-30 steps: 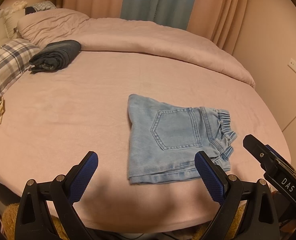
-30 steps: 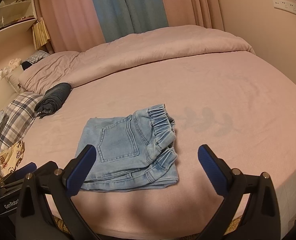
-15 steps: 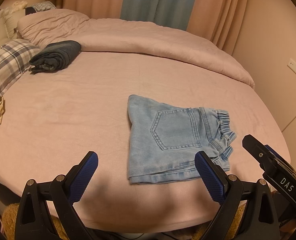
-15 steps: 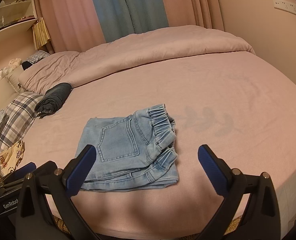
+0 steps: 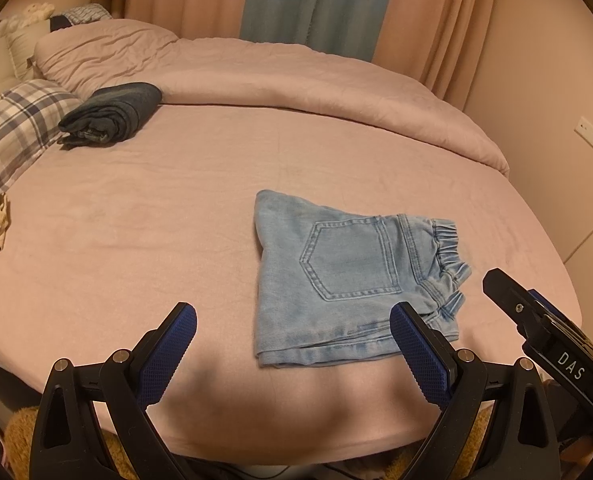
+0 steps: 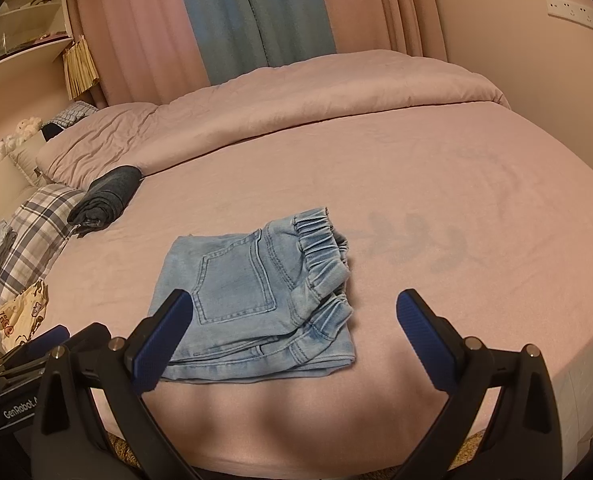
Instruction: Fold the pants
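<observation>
Light blue denim pants lie folded into a compact square on the pink bed sheet, back pocket up, elastic waistband at the right. My left gripper hovers open near the bed's front edge, its right pad over the pants' lower right corner, nothing between the fingers. In the right wrist view my right gripper is also open and empty, held just in front of the folded pants. The right gripper's black body shows at the right edge of the left wrist view.
A dark folded garment rests at the back left beside a plaid pillow. A bunched pink duvet runs along the far side. Curtains and a wall stand behind and to the right.
</observation>
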Demonstrator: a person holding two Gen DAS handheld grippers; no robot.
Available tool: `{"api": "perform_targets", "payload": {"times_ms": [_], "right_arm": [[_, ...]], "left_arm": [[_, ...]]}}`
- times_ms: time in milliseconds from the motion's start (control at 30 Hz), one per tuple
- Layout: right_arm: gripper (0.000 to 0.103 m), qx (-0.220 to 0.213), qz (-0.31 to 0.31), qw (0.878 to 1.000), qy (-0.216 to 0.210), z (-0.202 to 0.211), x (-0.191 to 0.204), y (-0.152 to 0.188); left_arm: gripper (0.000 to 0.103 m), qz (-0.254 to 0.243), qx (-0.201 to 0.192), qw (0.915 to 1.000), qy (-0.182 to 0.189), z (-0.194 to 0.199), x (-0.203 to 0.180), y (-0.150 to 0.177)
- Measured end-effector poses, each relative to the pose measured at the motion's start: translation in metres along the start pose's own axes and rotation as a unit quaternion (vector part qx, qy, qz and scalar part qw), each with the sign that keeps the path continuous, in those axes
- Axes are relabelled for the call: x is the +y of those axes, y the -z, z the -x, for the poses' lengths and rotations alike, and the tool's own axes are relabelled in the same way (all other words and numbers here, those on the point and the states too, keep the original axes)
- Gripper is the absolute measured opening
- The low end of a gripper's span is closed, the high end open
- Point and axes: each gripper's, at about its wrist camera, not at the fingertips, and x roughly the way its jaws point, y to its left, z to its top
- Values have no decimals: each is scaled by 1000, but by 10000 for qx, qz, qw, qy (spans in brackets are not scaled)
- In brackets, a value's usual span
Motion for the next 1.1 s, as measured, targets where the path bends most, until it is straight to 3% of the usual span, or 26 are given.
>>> {"api": "perform_targets", "payload": {"times_ms": [1100], "right_arm": [[102, 42, 57, 10000, 10, -2, 0, 0]], "left_arm": [[97, 15, 25, 10000, 6, 4, -2, 0]]}}
